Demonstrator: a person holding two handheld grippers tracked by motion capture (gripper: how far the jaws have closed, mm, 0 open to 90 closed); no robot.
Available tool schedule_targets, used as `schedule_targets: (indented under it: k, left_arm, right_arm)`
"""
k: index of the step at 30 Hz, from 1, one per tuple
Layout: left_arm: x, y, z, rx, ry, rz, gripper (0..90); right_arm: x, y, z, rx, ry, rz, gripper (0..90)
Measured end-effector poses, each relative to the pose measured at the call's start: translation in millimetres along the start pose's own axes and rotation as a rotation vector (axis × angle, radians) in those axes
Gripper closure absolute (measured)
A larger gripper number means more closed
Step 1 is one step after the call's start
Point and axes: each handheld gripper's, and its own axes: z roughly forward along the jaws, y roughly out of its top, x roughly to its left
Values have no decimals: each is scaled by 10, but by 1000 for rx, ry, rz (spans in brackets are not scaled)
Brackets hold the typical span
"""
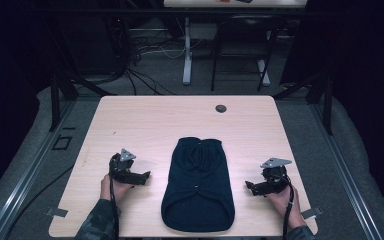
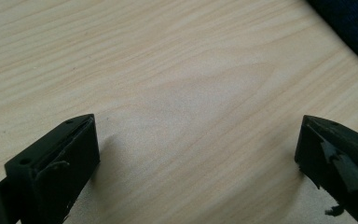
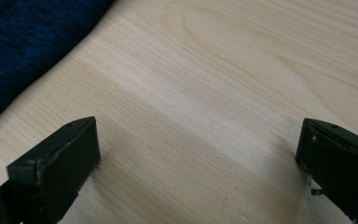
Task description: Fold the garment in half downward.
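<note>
A dark navy knitted garment (image 1: 198, 185) lies flat in the middle of the light wooden table (image 1: 150, 120), its wide hem toward the near edge. My left gripper (image 1: 146, 176) rests on the table to the garment's left, pointing at it, jaws wide apart with bare wood between them (image 2: 196, 140). A corner of the navy garment (image 2: 354, 23) shows at the top right of the left gripper view. My right gripper (image 1: 248, 186) sits to the garment's right, pointing at it, open over bare wood (image 3: 198, 144). The garment's edge (image 3: 23, 51) lies at the upper left of the right gripper view.
A small dark round hole (image 1: 221, 108) sits near the table's far edge. Beyond the table stand black frame legs, a white table leg (image 1: 187, 55) and loose cables on the grey floor. Metal clips (image 1: 57, 212) hold the table's near corners.
</note>
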Motion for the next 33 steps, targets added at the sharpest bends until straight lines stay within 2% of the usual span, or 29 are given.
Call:
schedule_targets:
  k: [15, 18, 19, 20, 23, 28, 33]
  left_arm:
    - [-13, 23, -10, 26, 7, -3, 0]
    - [-18, 28, -15, 27, 14, 3, 1]
    - [-20, 31, -15, 28, 16, 8, 1]
    - [-23, 31, -12, 23, 18, 9, 1]
    - [-36, 46, -20, 18, 9, 11, 1]
    - [-55, 153, -56, -3, -22, 0, 1]
    - [-101, 278, -85, -22, -44, 22, 0]
  right_arm:
    - [4, 6, 1, 4, -6, 4, 0]
    - [2, 17, 3, 5, -20, 31, 0]
    - [-13, 22, 3, -1, -10, 44, 0]
    - [-28, 31, -5, -13, 17, 80, 0]
    - [-30, 54, -23, -11, 40, 93, 0]
    - [21, 141, -86, -26, 41, 67, 0]
    - [89, 345, -143, -30, 42, 34, 0]
